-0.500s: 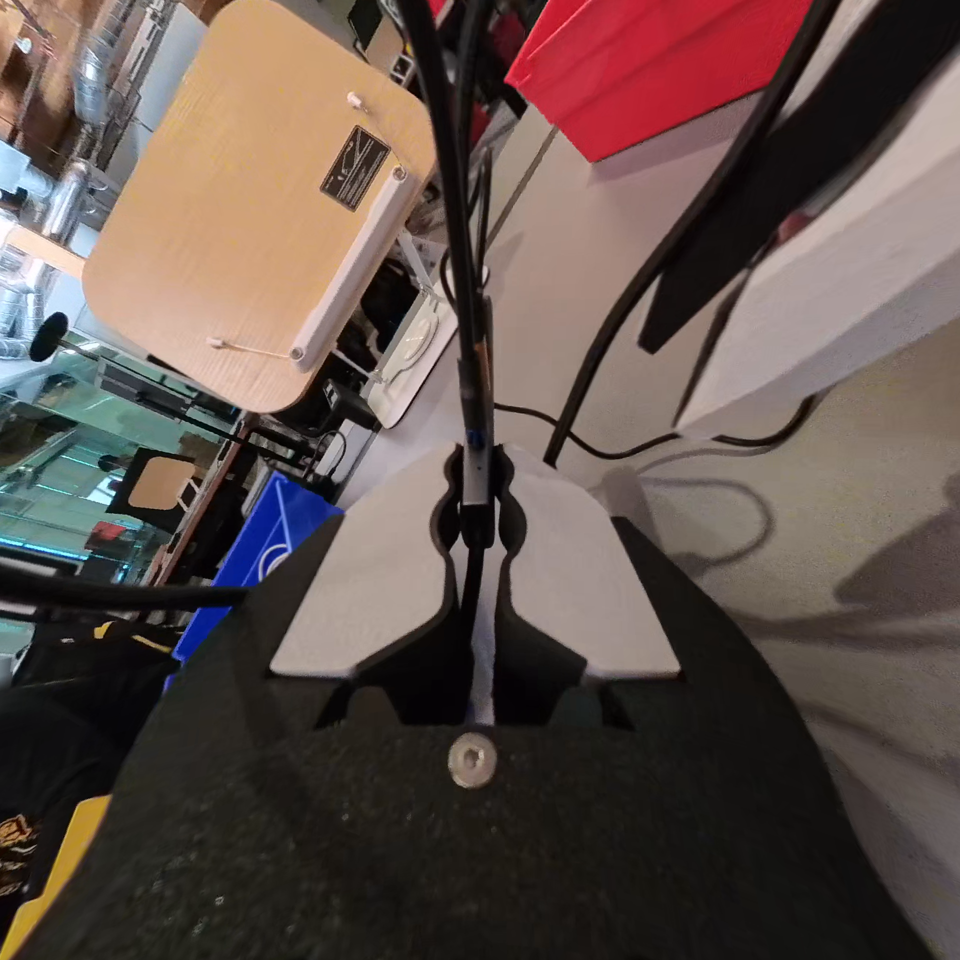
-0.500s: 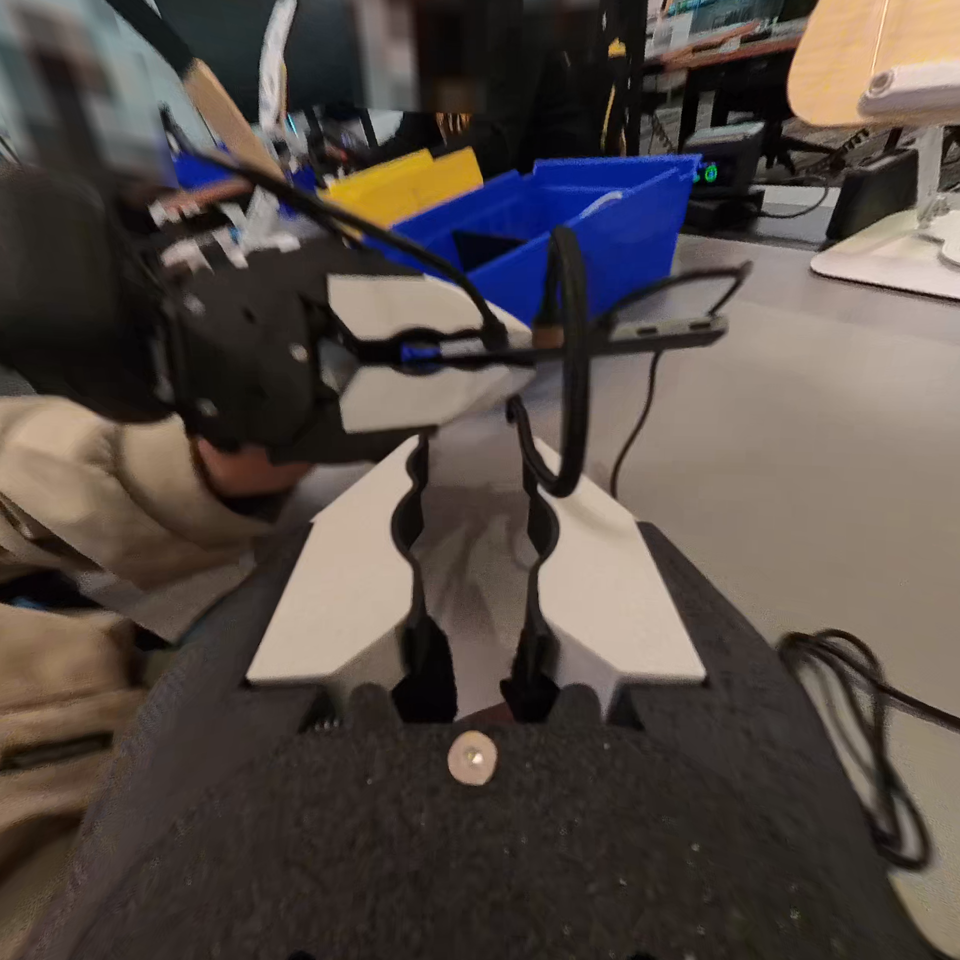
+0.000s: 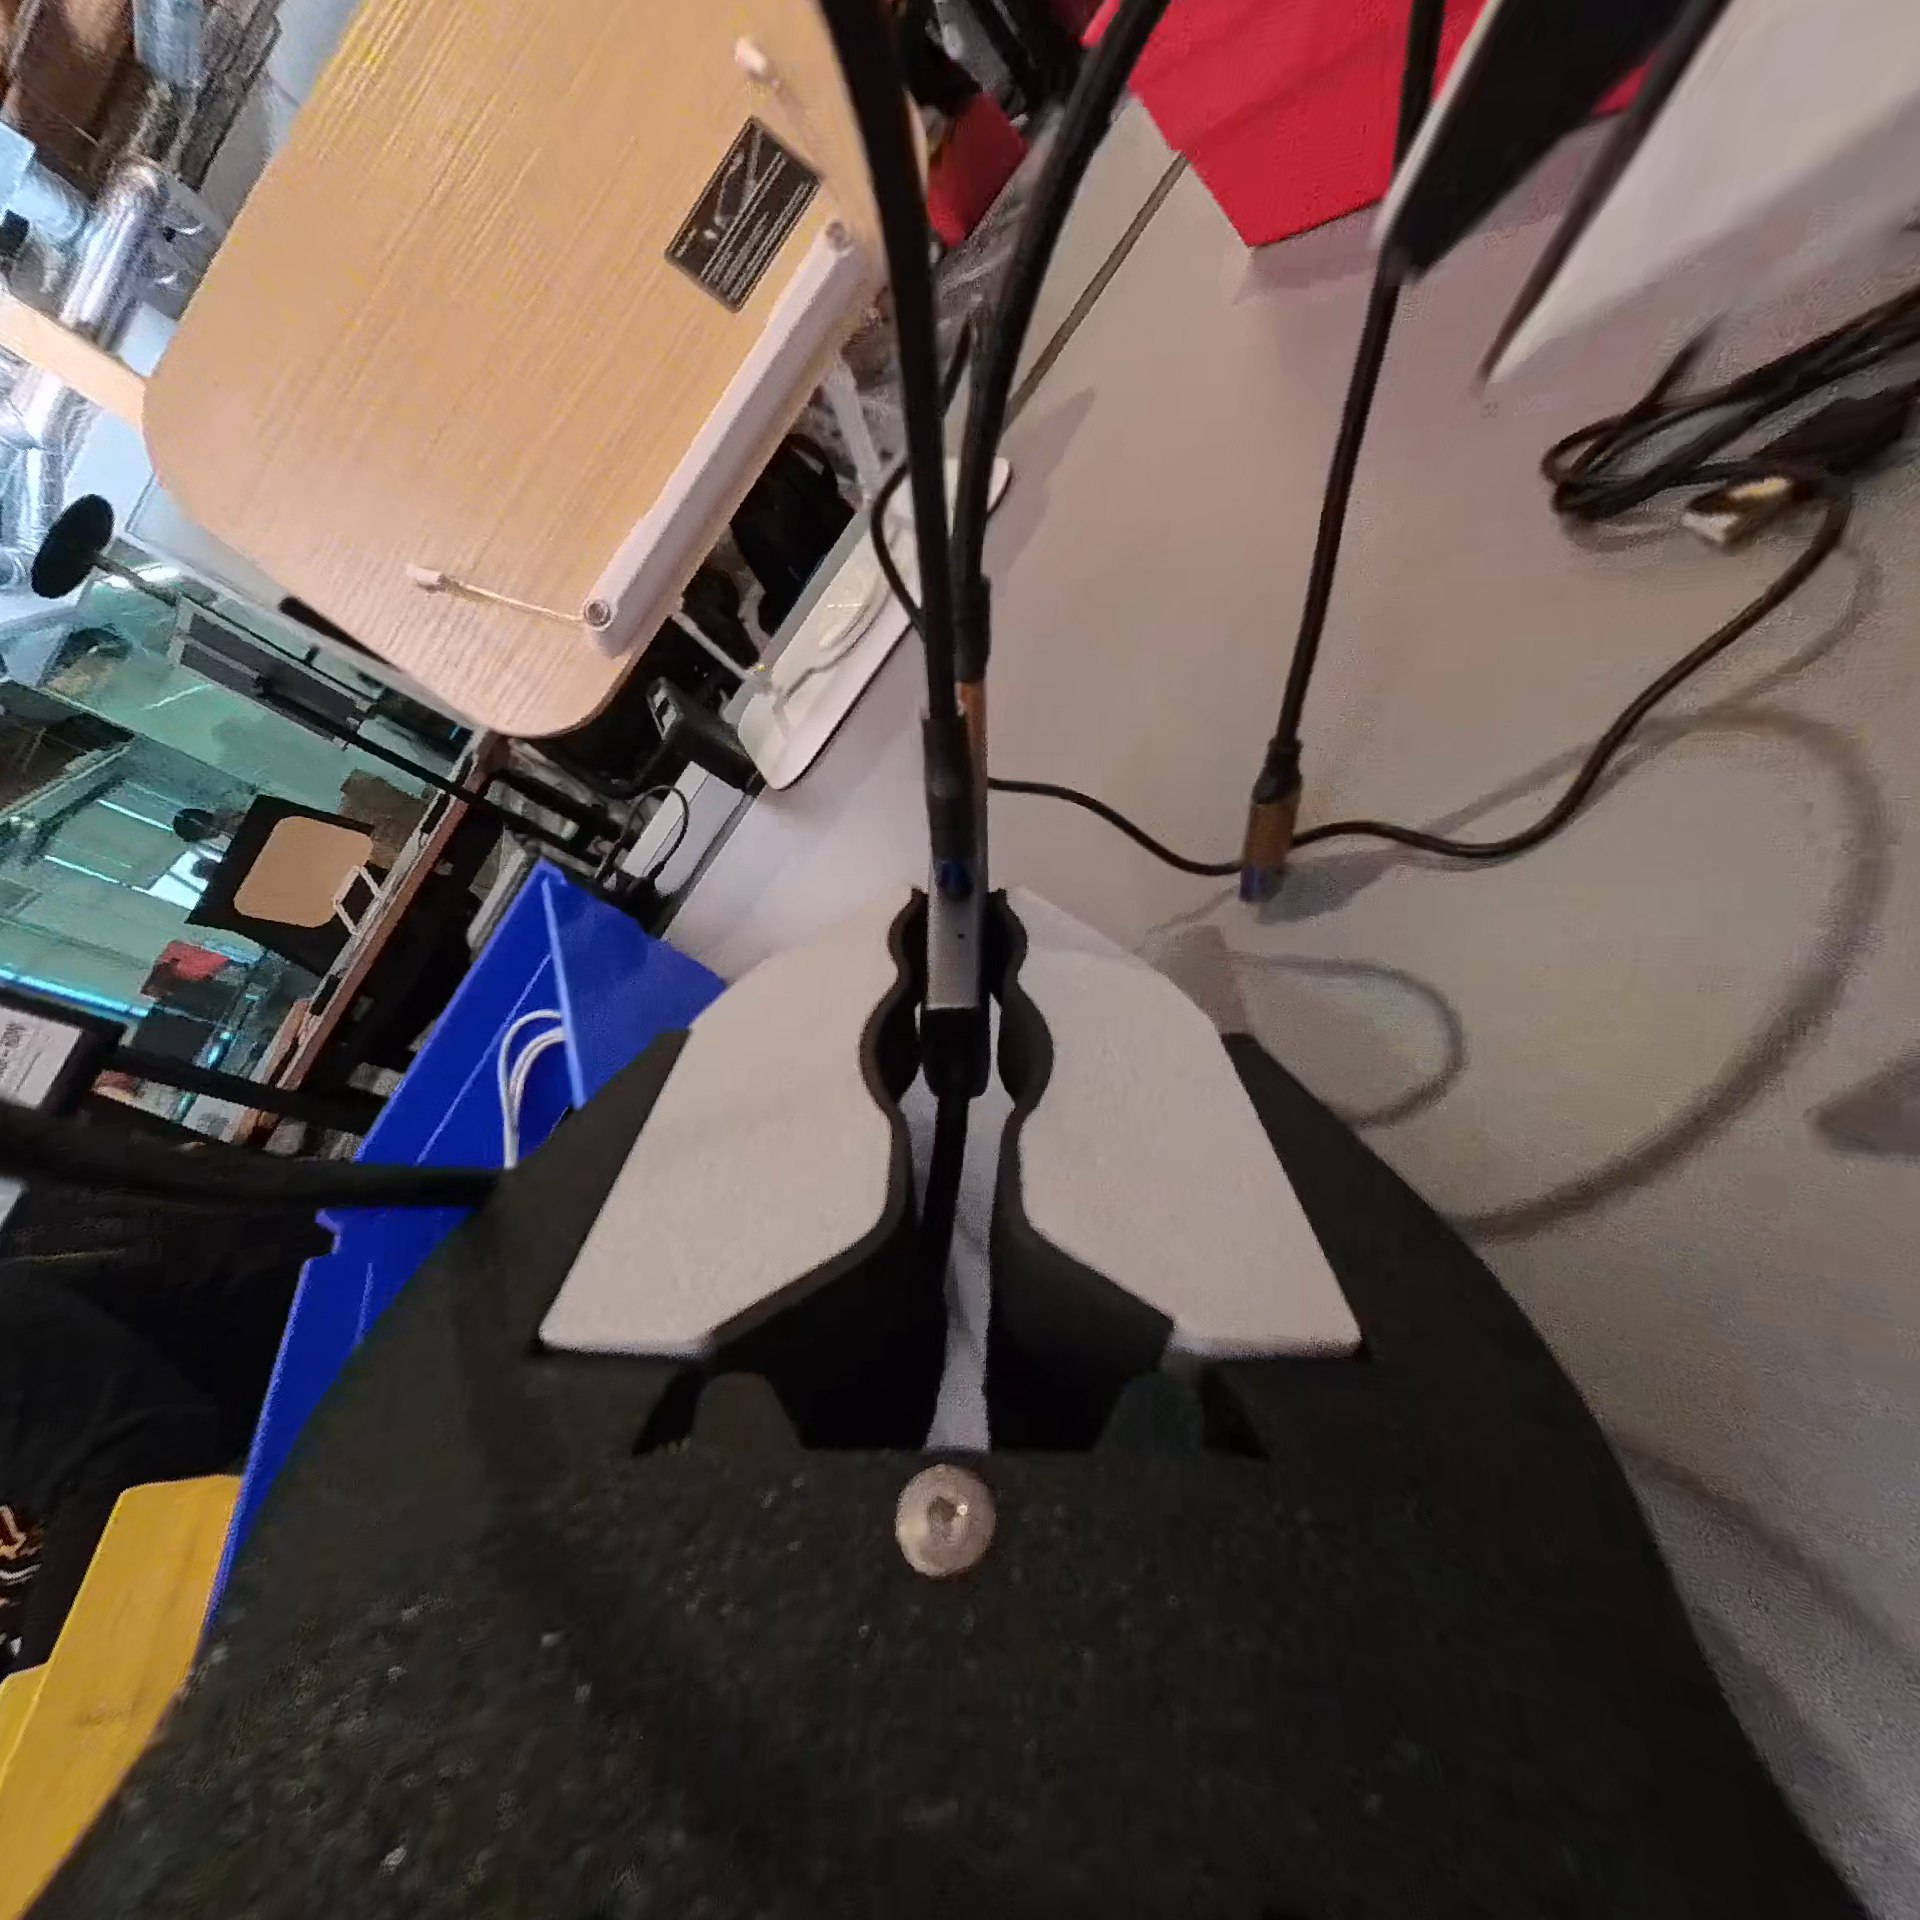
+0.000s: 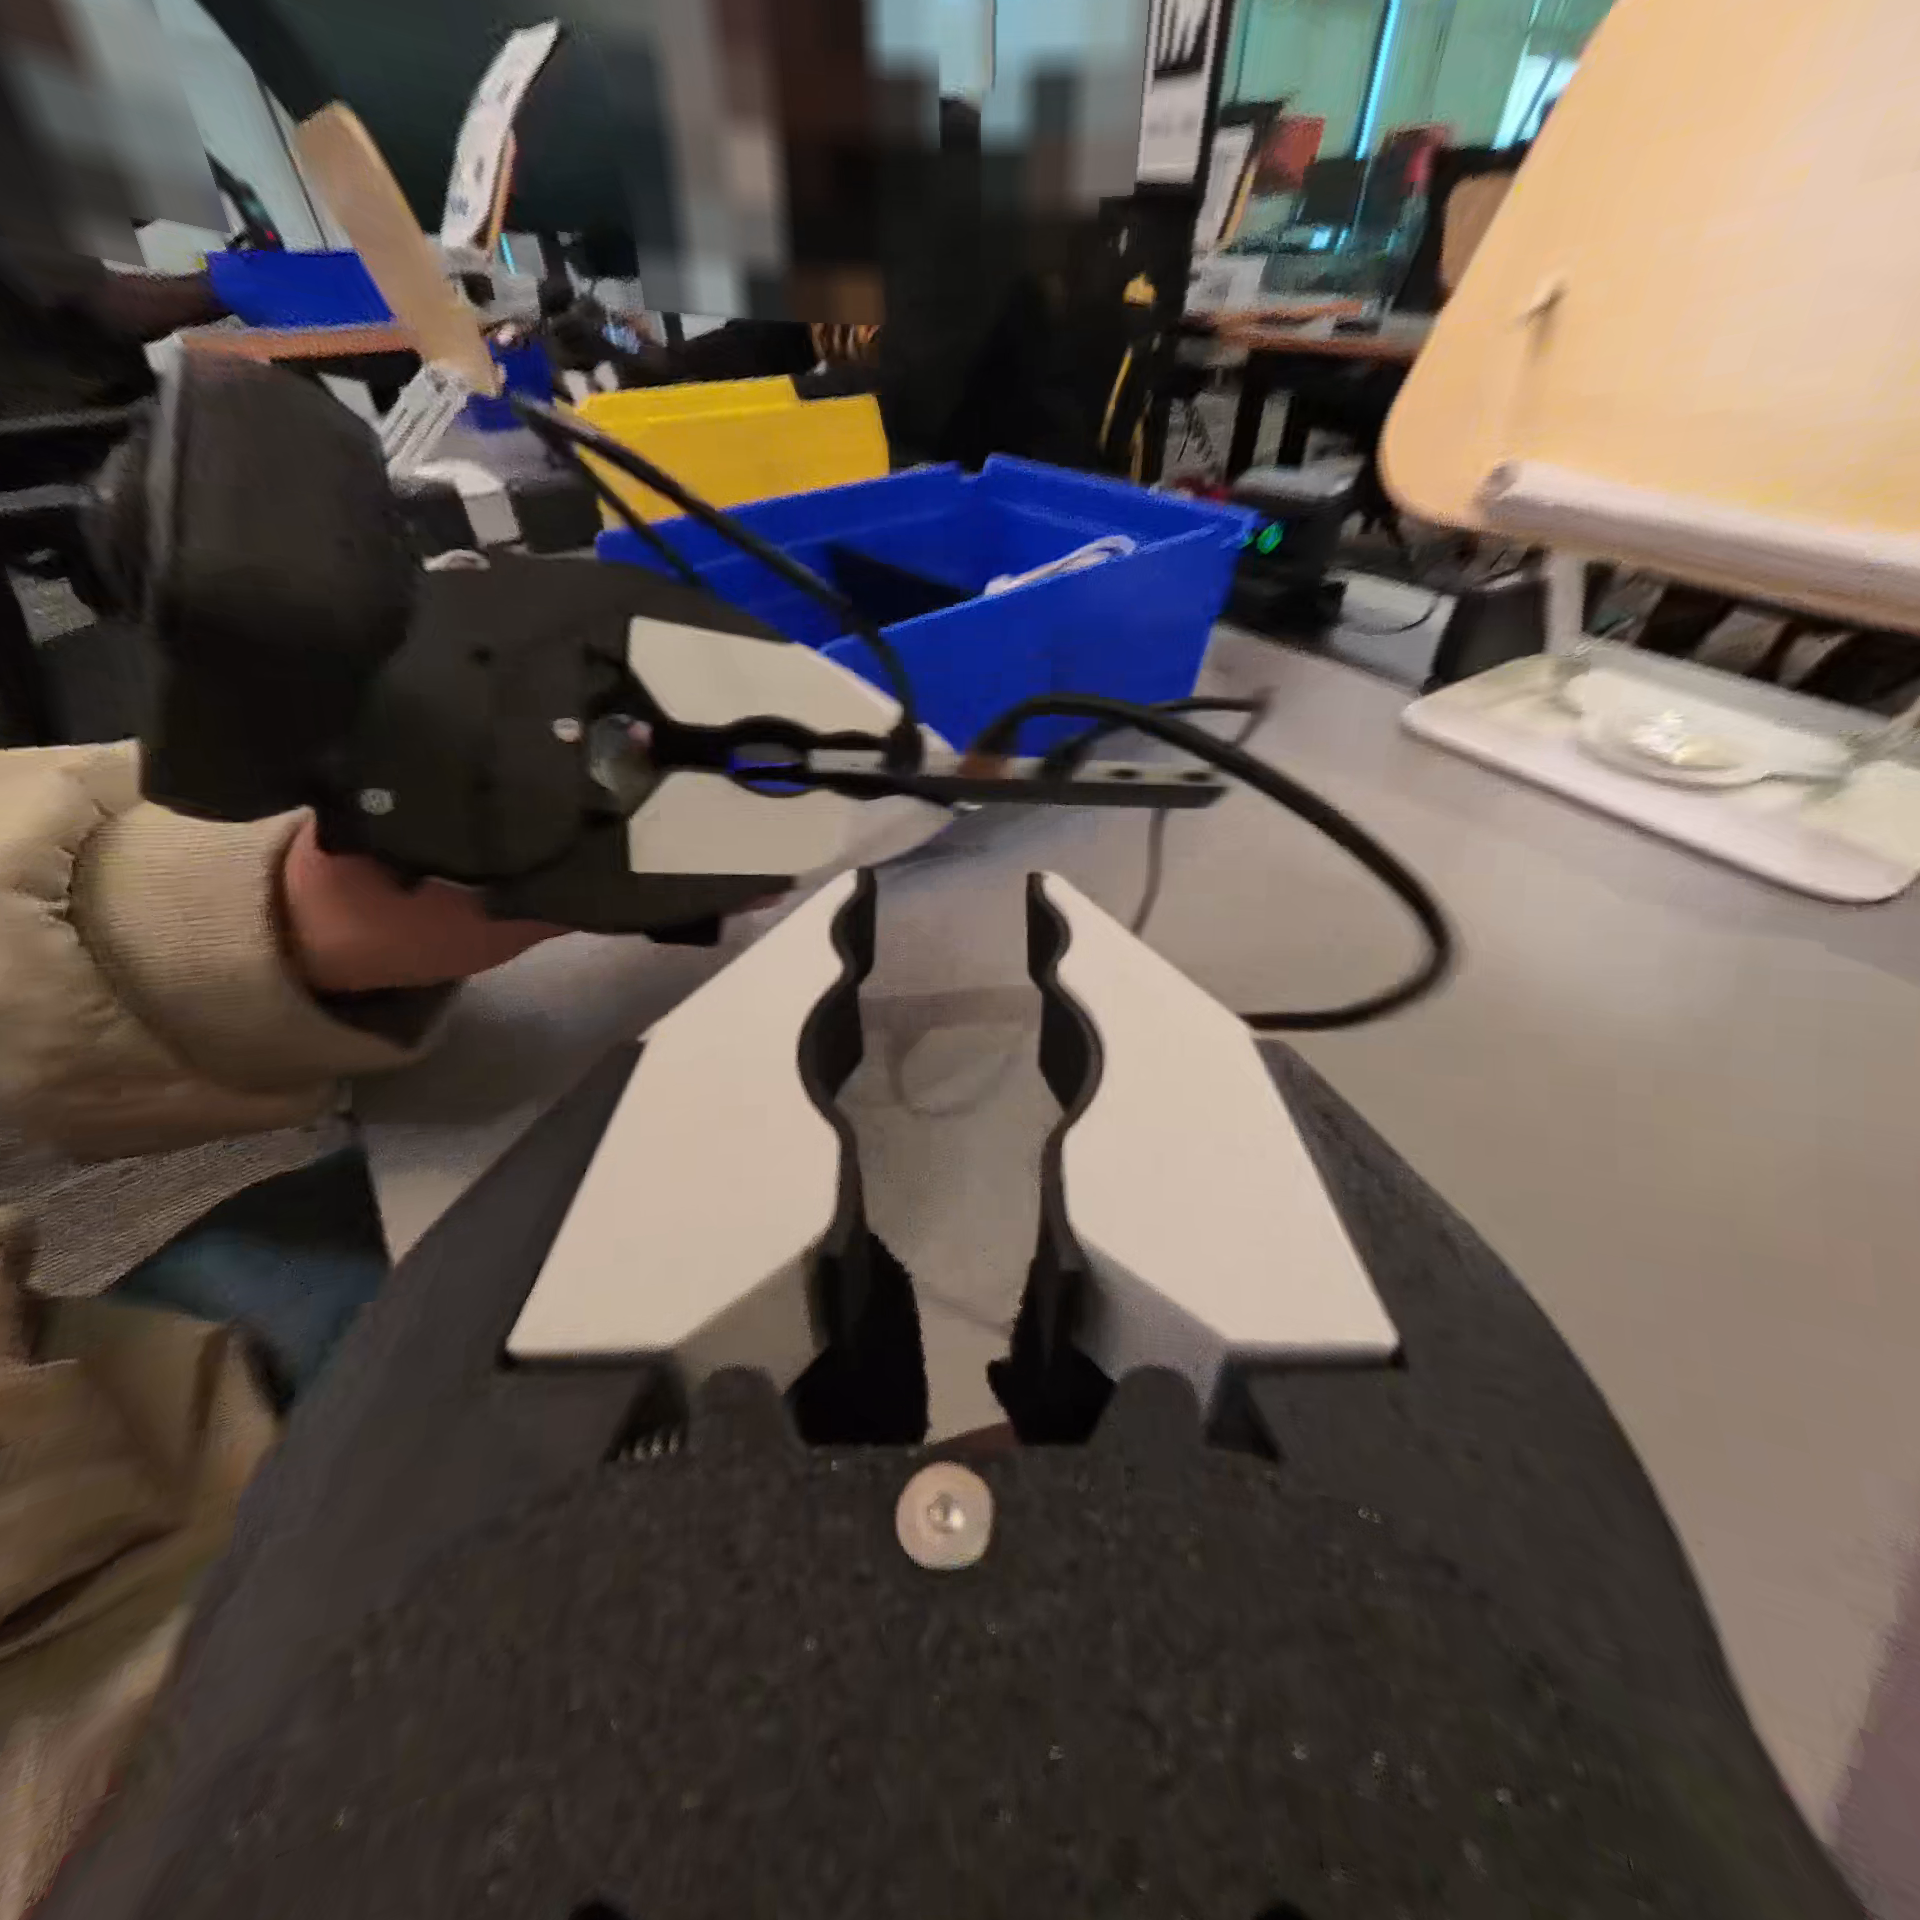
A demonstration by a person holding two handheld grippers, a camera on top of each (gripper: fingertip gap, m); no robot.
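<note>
The left gripper stays clenched on a slim grey USB hub. The hub pokes forward from the fingertips with black leads plugged into it. From the right wrist view the hub is held level above the grey tabletop, in front of the blue bin at the far edge. The person's hand is wrapped under the handle.

The right gripper is released and grasps nothing, its jaws standing apart over bare tabletop just below the hub. Half a second ago a thick black cable looped down against its right fingertip. Now that loop has swung out to the right, clear of both fingers, and the hub sits a little higher in the view.

In the left wrist view a blue-tipped plug now hangs free close to the tabletop. A coiled black lead has come into sight towards the right edge
</note>
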